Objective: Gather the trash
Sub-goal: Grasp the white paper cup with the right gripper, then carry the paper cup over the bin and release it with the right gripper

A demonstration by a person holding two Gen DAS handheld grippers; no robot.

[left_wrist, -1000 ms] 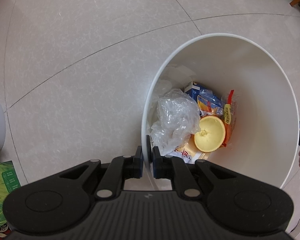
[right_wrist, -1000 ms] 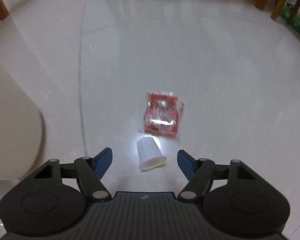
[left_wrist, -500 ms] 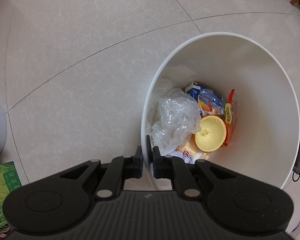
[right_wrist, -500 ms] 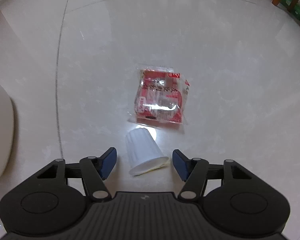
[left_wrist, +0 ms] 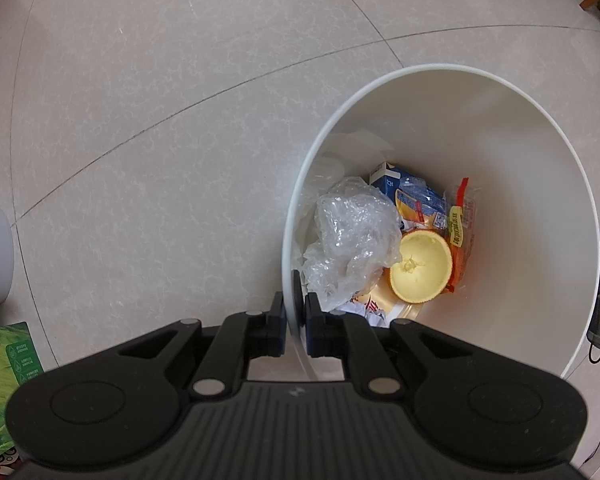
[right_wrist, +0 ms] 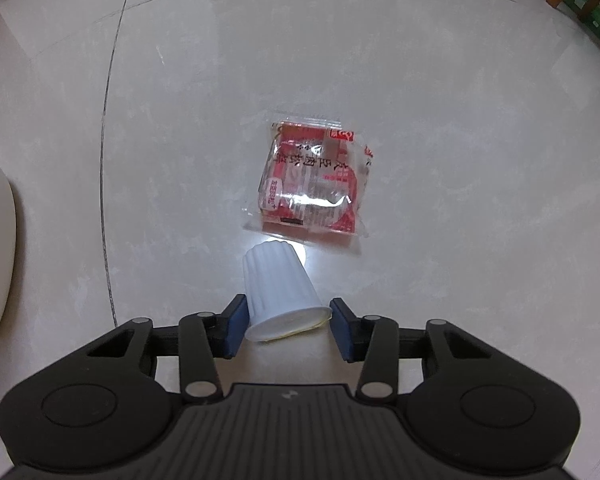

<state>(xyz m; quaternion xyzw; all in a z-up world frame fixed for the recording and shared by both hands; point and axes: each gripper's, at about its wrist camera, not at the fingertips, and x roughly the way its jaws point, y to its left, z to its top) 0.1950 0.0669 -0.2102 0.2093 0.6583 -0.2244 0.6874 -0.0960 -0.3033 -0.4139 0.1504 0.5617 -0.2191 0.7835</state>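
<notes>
left wrist view: the white bin (left_wrist: 540, 184) rim is clamped between the closed fingers of the left gripper (left_wrist: 293, 312); open tiled floor (left_wrist: 140, 120) lies beyond the bin. inside are counted one crumpled plastic bag (left_wrist: 352, 236), one orange half (left_wrist: 420, 266), one blue carton (left_wrist: 392, 176).

right wrist view: the right gripper (right_wrist: 286, 322) is spread, one white ribbed cup (right_wrist: 278, 290) lying on its side between the fingers, the left pad just beside it. one red wrapper (right_wrist: 312, 184) lies just beyond the cup; clear floor surrounds the cup.

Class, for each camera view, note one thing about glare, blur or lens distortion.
Left wrist view: sharp, but the fisheye bends the floor tile lines into curves. Right wrist view: a bright glare spot on the floor beside the white cup, a shiny streak across the red wrapper, dark corners.
</notes>
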